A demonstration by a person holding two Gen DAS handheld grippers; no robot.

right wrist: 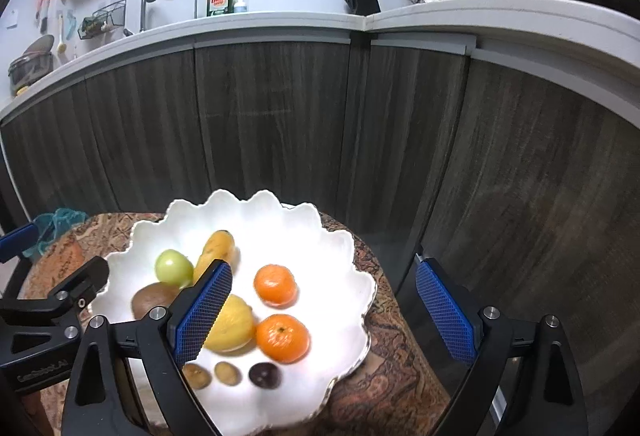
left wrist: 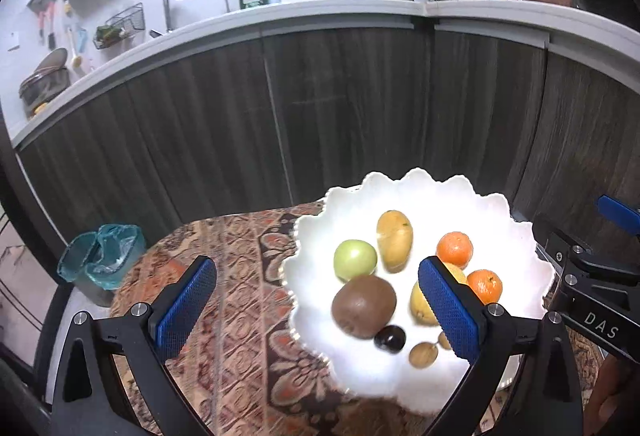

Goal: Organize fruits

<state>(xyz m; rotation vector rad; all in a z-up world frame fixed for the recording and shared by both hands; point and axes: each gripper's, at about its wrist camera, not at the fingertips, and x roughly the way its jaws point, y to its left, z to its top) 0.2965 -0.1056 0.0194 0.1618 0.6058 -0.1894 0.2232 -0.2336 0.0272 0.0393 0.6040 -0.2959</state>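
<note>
Both tongs stand wide apart with nothing between their blue pads. The left gripper [left wrist: 318, 310] hangs over the near edge of the scalloped white bowl [left wrist: 436, 195]; the right gripper [right wrist: 324, 310] hangs over the same bowl's right rim.

Inside, a kiwi [left wrist: 363, 306] lies at about 7 o'clock, a green apple [left wrist: 355, 259] at 10, a yellow mango [left wrist: 394, 246] near 12. Two mandarins [right wrist: 276, 284] sit toward 3, a lemon [right wrist: 234, 324] in the middle, a dark plum [right wrist: 264, 375] and two small brown fruits [right wrist: 227, 372] at 6. The bowl rests on a patterned tablecloth [left wrist: 240, 276] before dark cabinets [left wrist: 340, 107].
</note>
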